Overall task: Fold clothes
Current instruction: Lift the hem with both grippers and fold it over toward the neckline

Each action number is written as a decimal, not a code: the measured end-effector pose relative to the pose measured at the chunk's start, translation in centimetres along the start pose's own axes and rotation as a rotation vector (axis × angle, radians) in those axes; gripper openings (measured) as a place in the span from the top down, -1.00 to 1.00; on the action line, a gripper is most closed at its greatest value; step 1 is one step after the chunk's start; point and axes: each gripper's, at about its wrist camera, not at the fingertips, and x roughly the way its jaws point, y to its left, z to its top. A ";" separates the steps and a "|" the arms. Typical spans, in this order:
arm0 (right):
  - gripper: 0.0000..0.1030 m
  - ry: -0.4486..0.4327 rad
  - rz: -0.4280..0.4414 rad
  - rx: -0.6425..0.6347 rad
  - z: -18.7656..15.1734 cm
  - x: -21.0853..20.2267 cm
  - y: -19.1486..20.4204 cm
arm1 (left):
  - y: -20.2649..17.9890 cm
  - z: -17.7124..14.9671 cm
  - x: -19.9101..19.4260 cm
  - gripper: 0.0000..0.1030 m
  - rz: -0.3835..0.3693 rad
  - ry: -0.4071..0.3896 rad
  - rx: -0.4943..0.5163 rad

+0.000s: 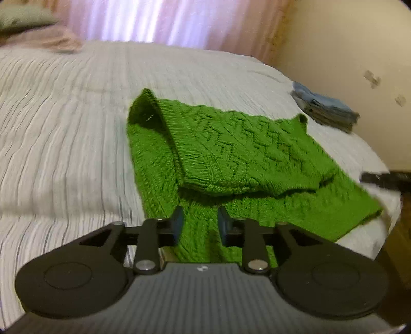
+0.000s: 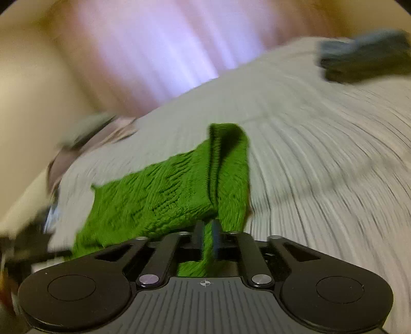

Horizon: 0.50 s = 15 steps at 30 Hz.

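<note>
From the left wrist, the green knitted sweater (image 1: 231, 159) lies on the striped bedspread (image 1: 64, 128), one part already folded over. The left gripper (image 1: 200, 223) hovers above the near edge, fingers apart and holding nothing. A folded blue stack (image 1: 326, 110) sits near the wall.

The right wrist view is blurred, but the right gripper (image 2: 206, 235) seems clamped on a green fold. A fold is underway; next, laying it flat. No containers show.

Bright green sweater (image 1: 246, 154) with a zigzag cable knit. Bed (image 1: 64, 115) cover pale grey with fine dark stripes. Pink curtain (image 1: 164, 20); blue-grey folded stack (image 1: 326, 108).
</note>
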 end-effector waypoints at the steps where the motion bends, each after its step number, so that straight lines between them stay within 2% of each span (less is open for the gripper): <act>1: -0.65 -0.015 -0.006 0.038 0.0 -0.8 0.5 | 0.0 0.1 -0.5 0.36 -0.014 -0.014 -0.018; 2: -0.64 -0.039 0.007 0.048 0.0 -1.6 1.3 | -0.1 0.2 -1.1 0.28 -0.029 -0.028 -0.036; 4: -0.64 -0.082 -0.002 0.059 0.4 -3.0 2.4 | -0.3 0.5 -1.5 0.28 -0.033 -0.043 -0.074; 6: -0.63 -0.098 0.024 0.148 0.5 -3.2 2.9 | -0.4 0.7 -1.4 0.28 -0.050 -0.045 -0.137; 7: -0.62 -0.094 0.047 0.210 0.6 -3.0 2.8 | -0.3 0.8 -1.2 0.28 -0.066 -0.047 -0.177; 8: -0.48 -0.088 0.060 0.256 0.7 -2.6 2.6 | -0.2 0.9 -1.1 0.25 -0.082 -0.049 -0.216; 10: -0.33 -0.074 0.077 0.336 0.8 -1.5 2.2 | 0.3 1.0 -0.2 0.12 -0.088 -0.041 -0.301; 15: -0.32 0.002 0.041 0.526 1.8 3.3 0.0 | 2.2 1.4 3.4 0.05 -0.068 -0.008 -0.504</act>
